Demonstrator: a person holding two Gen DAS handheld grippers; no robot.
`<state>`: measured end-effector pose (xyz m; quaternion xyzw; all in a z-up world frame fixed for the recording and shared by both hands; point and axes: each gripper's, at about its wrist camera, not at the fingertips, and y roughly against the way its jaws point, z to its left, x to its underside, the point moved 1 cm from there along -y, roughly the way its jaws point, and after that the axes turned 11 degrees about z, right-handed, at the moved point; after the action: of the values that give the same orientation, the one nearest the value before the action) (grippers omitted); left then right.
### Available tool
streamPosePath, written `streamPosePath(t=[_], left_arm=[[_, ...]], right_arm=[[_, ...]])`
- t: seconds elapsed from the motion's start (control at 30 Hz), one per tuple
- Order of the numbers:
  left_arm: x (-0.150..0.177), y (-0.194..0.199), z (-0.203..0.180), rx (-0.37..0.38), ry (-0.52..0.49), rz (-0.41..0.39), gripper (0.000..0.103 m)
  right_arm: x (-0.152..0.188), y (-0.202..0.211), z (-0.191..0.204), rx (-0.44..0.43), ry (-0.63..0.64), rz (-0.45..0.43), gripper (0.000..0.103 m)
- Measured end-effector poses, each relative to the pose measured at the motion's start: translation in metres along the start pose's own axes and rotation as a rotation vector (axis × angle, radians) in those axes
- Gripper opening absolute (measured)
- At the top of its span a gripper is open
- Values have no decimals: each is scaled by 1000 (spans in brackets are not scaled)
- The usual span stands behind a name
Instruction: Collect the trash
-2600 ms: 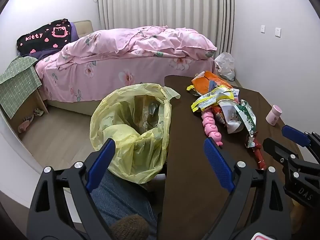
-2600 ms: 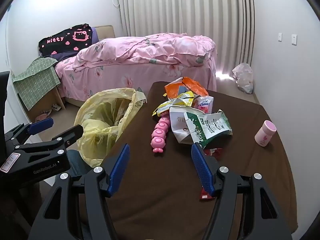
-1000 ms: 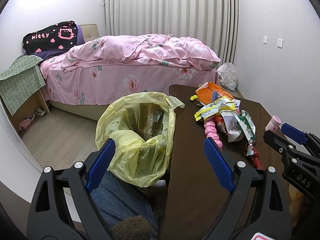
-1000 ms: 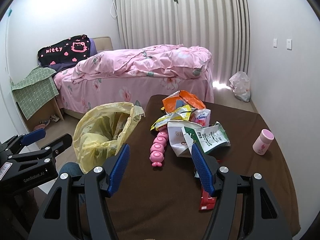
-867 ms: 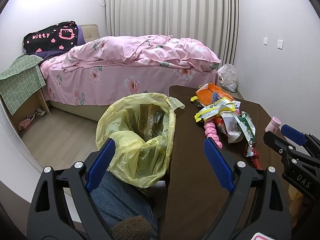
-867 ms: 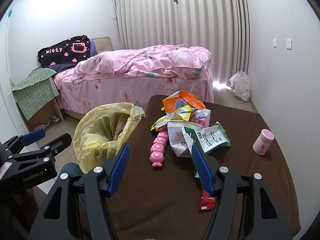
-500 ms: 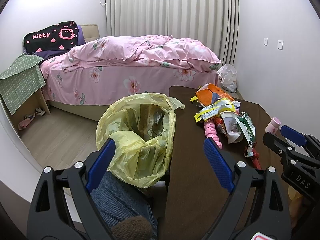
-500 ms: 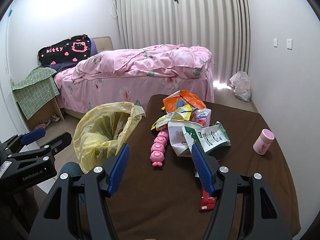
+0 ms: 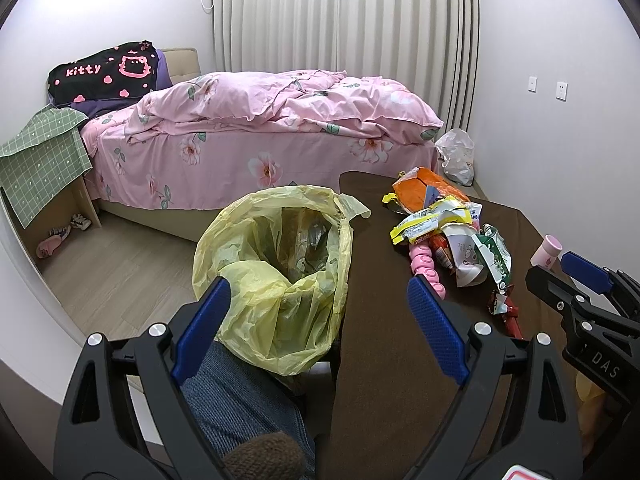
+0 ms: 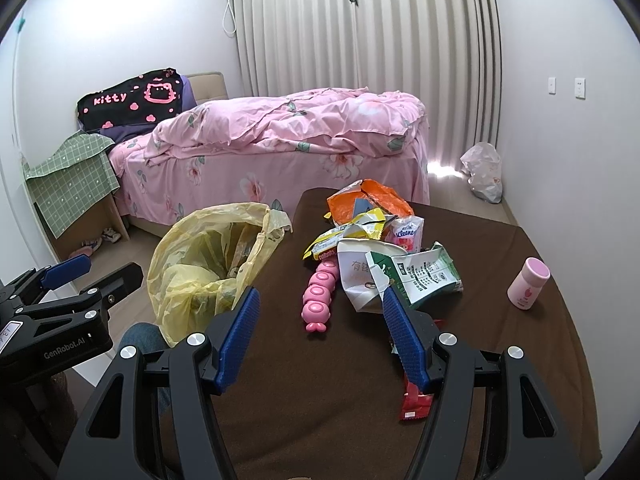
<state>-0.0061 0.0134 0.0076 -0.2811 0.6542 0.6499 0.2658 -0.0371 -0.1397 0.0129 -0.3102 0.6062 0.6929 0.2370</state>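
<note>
Right wrist view is showing crumpled wrappers (image 10: 384, 256) piling ahead of the right gripper (image 10: 320, 336), which is gaping wide, empty. Since earlier, both the right and the left gripper (image 9: 316, 328), likewise wide and empty, are sitting slightly farther back.

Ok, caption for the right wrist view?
Open right gripper above brown table, facing wrapper pile beside yellow trash bag.

"kitty" is written in pink on the black blanket (image 10: 132, 102) at the head of the bed, far beyond the tongs. "Kleenex" is printed on the small tissue pack (image 10: 408, 234) in the pile ahead of the right tongs (image 10: 320, 336). "GenRobot.AI" is read on the left tongs (image 10: 72, 344) in the right wrist view. "DAS" is read on the right tongs' body in the left wrist view. Chinese characters are printed on the white wrapper (image 10: 360, 276); the green-and-white pack's print is too small to be read.
</note>
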Motion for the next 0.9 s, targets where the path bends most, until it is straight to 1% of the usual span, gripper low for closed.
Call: streamPosePath(t=[0.7, 0.83, 0.9], left_arm=[[0, -1, 3, 1, 8, -2, 86], [0, -4, 4, 8, 11, -12, 86], [0, -10, 2, 13, 4, -16, 86]], right_arm=[[-1, 1, 0, 4, 1, -2, 61], [0, 0, -6, 35, 12, -7, 61], [2, -1, -19, 66, 1, -11, 61]])
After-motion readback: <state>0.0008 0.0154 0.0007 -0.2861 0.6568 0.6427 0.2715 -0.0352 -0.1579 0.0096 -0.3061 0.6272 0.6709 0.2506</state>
